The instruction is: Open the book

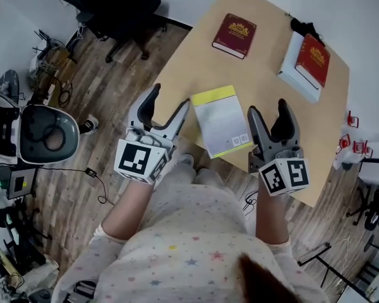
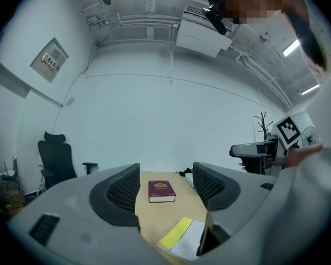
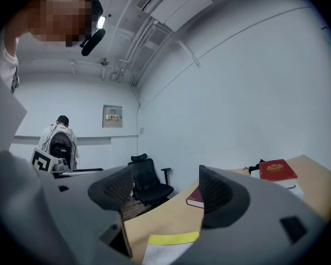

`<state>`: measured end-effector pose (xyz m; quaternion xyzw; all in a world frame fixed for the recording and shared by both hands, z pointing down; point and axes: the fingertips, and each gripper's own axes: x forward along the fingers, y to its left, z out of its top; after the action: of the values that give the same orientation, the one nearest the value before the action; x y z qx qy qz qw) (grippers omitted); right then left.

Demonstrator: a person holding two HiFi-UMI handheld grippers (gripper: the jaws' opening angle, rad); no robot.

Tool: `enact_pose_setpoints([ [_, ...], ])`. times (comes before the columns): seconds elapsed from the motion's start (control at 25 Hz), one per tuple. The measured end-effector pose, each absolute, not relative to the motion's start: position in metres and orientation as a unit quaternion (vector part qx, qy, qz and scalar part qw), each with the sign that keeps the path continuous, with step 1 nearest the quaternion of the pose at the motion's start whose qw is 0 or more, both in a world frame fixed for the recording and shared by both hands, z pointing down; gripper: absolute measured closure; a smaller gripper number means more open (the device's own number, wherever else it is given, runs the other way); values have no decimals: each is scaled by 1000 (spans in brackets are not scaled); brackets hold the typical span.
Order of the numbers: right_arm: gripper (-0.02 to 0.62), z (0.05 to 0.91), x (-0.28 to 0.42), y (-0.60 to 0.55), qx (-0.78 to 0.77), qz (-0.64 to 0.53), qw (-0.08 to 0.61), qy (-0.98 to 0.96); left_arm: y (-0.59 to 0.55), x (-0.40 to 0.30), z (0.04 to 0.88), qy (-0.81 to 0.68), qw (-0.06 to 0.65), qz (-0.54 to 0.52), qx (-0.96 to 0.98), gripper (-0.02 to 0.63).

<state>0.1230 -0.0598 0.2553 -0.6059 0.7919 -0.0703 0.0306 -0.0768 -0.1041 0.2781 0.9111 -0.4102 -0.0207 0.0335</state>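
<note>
Yellow-edged book (image 1: pixel 222 120): closed, on table (image 1: pixel 189 62). Left gripper (image 1: pixel 170 97) at its 9 o'clock, right gripper (image 1: pixel 267 106) at 3; both agape, empty.

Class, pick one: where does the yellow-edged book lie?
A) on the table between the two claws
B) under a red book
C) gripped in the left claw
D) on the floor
A: the head view shows the book flat on the table, left claw and right claw open either side.

A book (image 1: pixel 222 120) lies on the table (image 1: pixel 265 62) between left gripper (image 1: pixel 169 100) and right gripper (image 1: pixel 268 108).
</note>
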Motion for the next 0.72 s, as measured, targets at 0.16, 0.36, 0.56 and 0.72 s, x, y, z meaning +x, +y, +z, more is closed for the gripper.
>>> enact_pose_setpoints([
  [0.16, 257, 254, 119, -73, -622, -64, 35, 779, -124, -80, 280, -395, 31, -19, 918, 330],
  [0.36, 275, 257, 110, -88, -625, -63, 25, 778, -142, -89, 282, -400, 35, -21, 916, 330],
  [0.56, 282, 259, 105, -103, -610, -66, 19, 789, -150, -94, 285, -419, 40, -22, 907, 330],
  [0.72, 288, 258, 102, -110, -592, -65, 17, 803, -150, -97, 284, -441, 43, -23, 896, 330],
])
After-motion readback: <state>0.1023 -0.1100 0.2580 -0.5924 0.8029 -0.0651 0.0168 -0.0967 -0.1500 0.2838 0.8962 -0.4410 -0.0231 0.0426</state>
